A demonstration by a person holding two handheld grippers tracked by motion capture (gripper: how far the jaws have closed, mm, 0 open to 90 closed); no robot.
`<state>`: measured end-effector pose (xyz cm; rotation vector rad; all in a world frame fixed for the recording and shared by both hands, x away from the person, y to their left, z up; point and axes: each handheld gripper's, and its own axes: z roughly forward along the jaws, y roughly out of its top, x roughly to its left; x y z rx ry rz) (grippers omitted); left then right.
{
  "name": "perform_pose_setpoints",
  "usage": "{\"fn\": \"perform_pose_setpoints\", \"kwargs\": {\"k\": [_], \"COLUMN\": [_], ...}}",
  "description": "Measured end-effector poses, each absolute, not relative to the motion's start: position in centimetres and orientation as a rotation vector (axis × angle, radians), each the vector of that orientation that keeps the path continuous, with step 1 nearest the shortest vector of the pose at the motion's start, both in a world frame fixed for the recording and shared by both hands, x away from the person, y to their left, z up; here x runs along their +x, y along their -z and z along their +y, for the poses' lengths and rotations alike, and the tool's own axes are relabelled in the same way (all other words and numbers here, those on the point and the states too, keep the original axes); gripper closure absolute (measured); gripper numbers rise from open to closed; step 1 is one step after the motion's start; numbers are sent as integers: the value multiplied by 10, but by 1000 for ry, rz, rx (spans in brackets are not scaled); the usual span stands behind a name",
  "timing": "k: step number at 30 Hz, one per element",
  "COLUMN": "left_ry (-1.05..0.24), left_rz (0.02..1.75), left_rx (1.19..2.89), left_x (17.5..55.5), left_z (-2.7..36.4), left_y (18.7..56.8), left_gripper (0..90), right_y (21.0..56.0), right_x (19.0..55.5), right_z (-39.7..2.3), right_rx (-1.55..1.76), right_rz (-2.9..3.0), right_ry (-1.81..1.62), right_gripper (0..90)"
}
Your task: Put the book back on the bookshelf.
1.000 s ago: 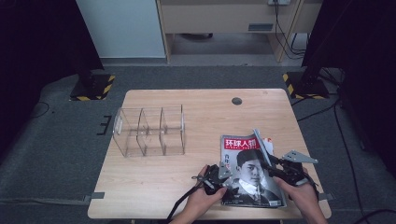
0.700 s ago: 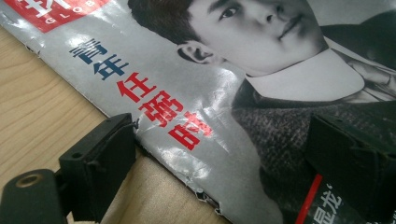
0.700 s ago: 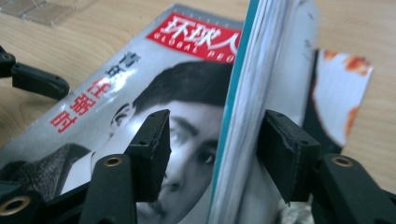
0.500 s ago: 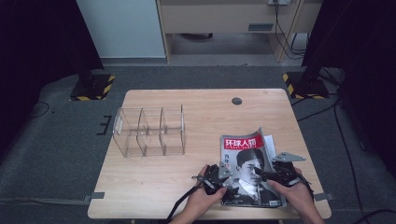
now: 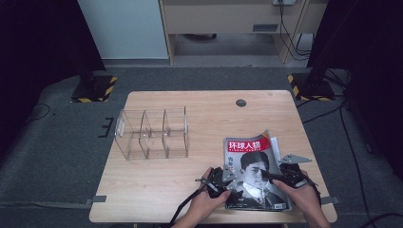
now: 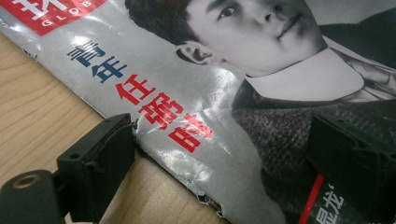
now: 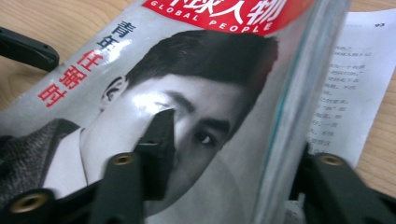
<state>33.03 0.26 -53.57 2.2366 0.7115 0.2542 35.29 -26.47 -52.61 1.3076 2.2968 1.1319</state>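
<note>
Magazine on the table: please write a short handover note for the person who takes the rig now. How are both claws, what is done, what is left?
Left claw: open, low at the magazine's left edge, one jaw on the table, one over the cover.
Right claw: jaws have just been closing but are not yet shut; the lifted right edge stands between them, no sure grip.
Magazine lies near right; the clear rack stands empty at the left.
Done: right edge raised.
Left: probably grip, lift, perhaps move to the rack.
</note>
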Motion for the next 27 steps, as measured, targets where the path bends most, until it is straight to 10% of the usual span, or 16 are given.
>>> {"fn": "perform_pose_setpoints", "kwargs": {"k": [7,18,27], "left_ry": [-247,-236,-236], "left_rz": [709,709,756], "left_rx": [2235,2233,2080], "left_x": [331,332,340], "left_z": [2,3,17], "left_y": [536,536,529], "left_gripper": [71,63,72], "right_y": [528,521,513], "right_x": [353,354,352], "right_z": [-261,-265,-264], "right_rx": [1295,1320,1307], "right_rz": [2337,2298,2271], "right_ry": [-1101,-1118,-1129], "right_gripper": [510,800,872]}}
